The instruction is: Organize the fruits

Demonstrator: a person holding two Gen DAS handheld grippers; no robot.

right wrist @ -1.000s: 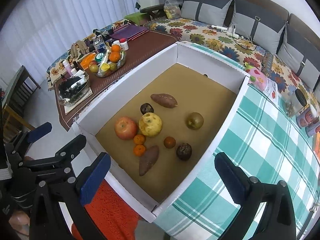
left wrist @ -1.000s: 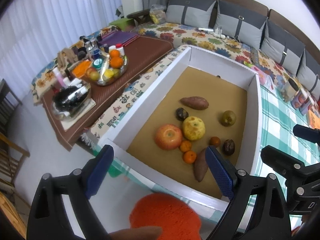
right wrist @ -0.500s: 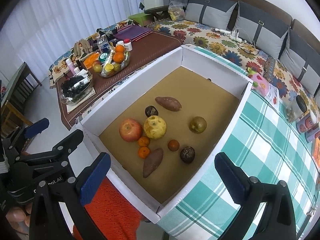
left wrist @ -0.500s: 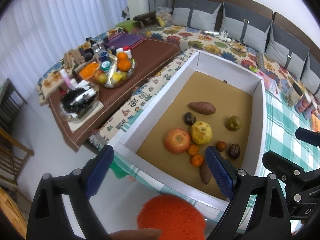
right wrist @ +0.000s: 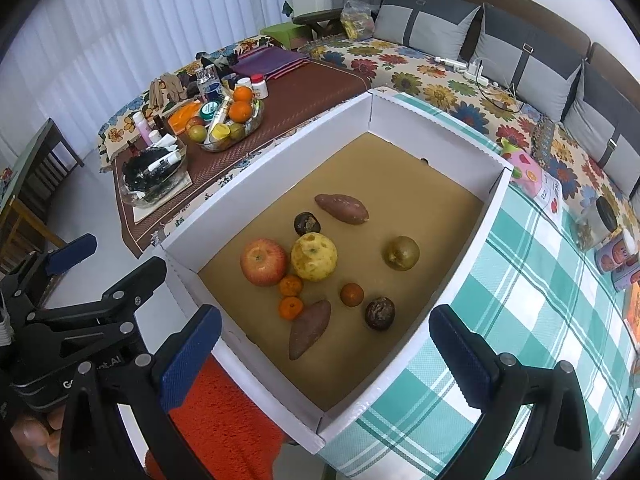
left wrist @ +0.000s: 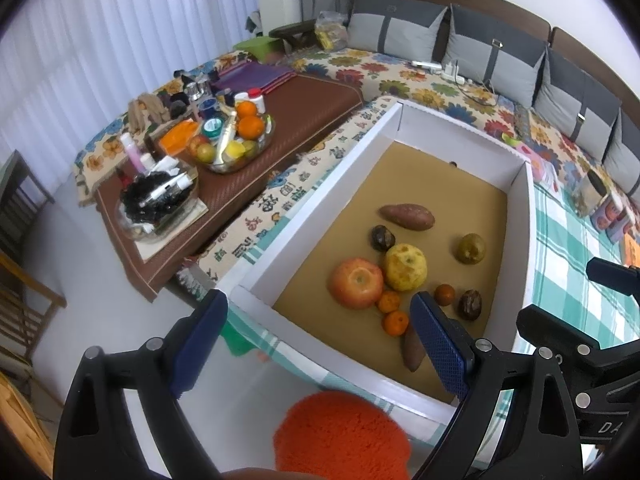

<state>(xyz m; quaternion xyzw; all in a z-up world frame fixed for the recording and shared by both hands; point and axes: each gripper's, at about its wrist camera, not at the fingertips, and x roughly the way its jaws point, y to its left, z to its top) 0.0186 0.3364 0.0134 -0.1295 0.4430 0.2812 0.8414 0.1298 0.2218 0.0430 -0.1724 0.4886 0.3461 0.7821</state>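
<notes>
Both claws, left (left wrist: 316, 344) and right (right wrist: 320, 354), hang open and empty before a white box (right wrist: 492, 204) holding an apple (right wrist: 263, 261), oranges (right wrist: 291, 285) and sweet potatoes (right wrist: 341, 208).

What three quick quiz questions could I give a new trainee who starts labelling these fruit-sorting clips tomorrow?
1. True or false: the right gripper is shut on a fruit.
2. How many small orange tangerines lie just in front of the red apple and the yellow fruit in the white box?
3. Which lies nearer the box's far wall: A, the sweet potato beside the dark round fruit, or B, the sweet potato by the tangerines?

Key: 1 false, both grippers are open and empty; 2 two; 3 A.
</notes>
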